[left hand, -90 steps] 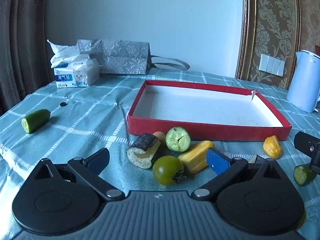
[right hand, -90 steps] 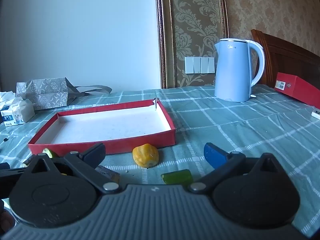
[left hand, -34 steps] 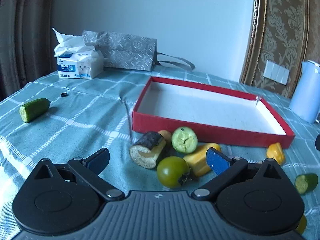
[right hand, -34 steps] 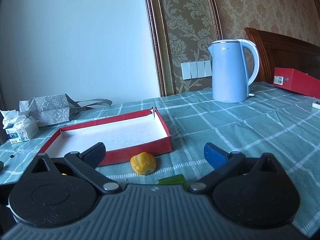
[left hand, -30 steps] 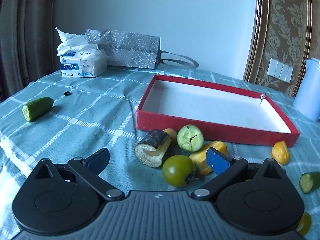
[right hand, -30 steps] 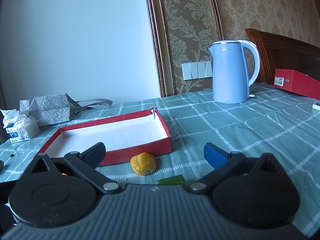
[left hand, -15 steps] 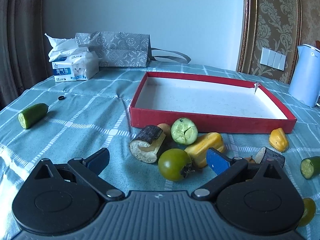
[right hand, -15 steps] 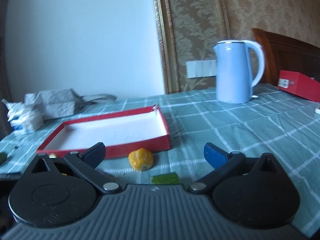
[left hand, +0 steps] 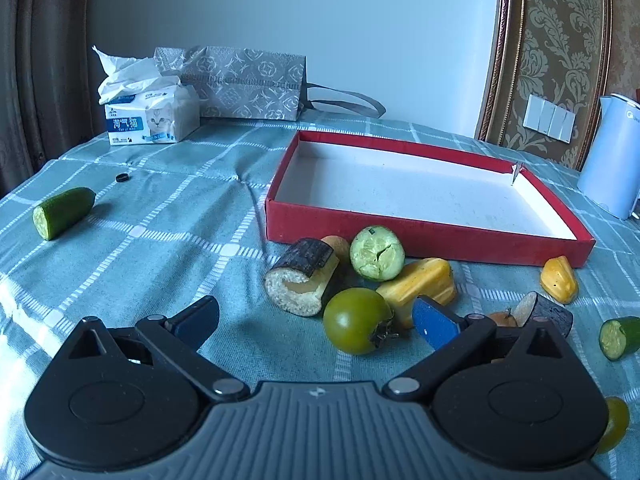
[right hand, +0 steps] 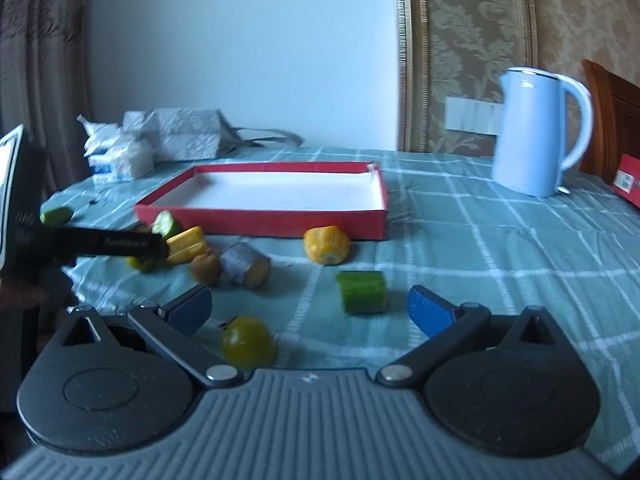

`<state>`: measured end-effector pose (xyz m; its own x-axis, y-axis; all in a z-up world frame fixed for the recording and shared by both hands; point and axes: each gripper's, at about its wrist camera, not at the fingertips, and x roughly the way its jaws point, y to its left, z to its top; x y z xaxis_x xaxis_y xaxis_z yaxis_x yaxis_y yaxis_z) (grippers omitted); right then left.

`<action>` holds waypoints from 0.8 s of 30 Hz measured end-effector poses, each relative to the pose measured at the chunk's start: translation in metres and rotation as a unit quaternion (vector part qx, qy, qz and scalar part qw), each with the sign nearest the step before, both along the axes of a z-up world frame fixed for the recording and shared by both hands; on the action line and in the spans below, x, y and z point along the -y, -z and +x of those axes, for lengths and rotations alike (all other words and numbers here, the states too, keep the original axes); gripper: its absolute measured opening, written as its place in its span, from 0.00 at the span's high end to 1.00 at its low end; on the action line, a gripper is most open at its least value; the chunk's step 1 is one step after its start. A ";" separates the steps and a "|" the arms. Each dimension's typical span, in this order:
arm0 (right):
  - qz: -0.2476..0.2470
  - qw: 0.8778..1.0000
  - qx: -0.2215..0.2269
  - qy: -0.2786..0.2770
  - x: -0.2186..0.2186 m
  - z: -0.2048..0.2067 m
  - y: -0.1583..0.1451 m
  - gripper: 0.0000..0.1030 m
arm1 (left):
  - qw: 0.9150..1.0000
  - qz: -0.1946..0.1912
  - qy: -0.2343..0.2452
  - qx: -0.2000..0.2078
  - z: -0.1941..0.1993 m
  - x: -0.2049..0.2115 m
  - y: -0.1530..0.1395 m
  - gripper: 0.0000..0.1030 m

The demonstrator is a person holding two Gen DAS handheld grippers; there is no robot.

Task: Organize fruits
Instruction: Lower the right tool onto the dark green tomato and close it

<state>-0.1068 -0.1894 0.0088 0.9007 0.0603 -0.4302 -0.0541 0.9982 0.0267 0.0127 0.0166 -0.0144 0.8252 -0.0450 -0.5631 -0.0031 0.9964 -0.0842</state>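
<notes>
The left claw [left hand: 316, 318] fills the bottom of its view, jaws spread wide and holding nothing. Just above the gap, nearer the right finger, sits a green tomato [left hand: 357, 321], with a yellow chunk [left hand: 420, 286] touching it at the right fingertip. A dark-skinned stub [left hand: 301, 277] with a pale cut face lies up and left of the tomato, and a cucumber end [left hand: 377, 253] stands behind, against the near wall of the red tray [left hand: 420, 236]. The tray, mid-frame, has a bare white floor. At the right edge lie a small yellow piece [left hand: 558, 279], a dark stub [left hand: 544, 314] and a cucumber bit [left hand: 619, 337]; a long cucumber piece [left hand: 63, 212] lies far left.

The right claw [right hand: 308, 310] is also wide open and empty, low in its blurred view. A yellow-green tomato [right hand: 248, 342] lies just inside the left finger, and a cucumber chunk [right hand: 362, 291] sits between the fingertips, a little beyond them. Further up are a yellow lump [right hand: 326, 245] by the tray's near wall and a grey stub [right hand: 245, 266]. A blue kettle [right hand: 532, 130] stands upper right.
</notes>
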 end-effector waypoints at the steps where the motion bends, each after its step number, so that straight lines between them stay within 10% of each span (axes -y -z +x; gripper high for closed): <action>1: -0.008 1.000 -0.001 -0.004 -0.004 0.001 0.001 0.01 | 1.000 -0.002 -0.001 -0.001 0.000 -0.001 0.000 0.00; 14: -0.011 0.998 -0.042 -0.042 -0.026 0.014 0.013 0.26 | 1.000 0.005 -0.003 -0.004 0.000 0.001 0.000 0.00; 24: -0.011 0.998 -0.042 -0.037 -0.025 0.015 0.014 0.26 | 1.000 0.007 -0.002 -0.005 0.001 0.002 -0.001 0.00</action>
<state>-0.0915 -0.1648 -0.0054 0.8544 0.1148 -0.5068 -0.1262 0.9919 0.0119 0.0137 0.0146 -0.0139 0.8198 -0.0333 -0.5717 -0.0081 0.9975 -0.0697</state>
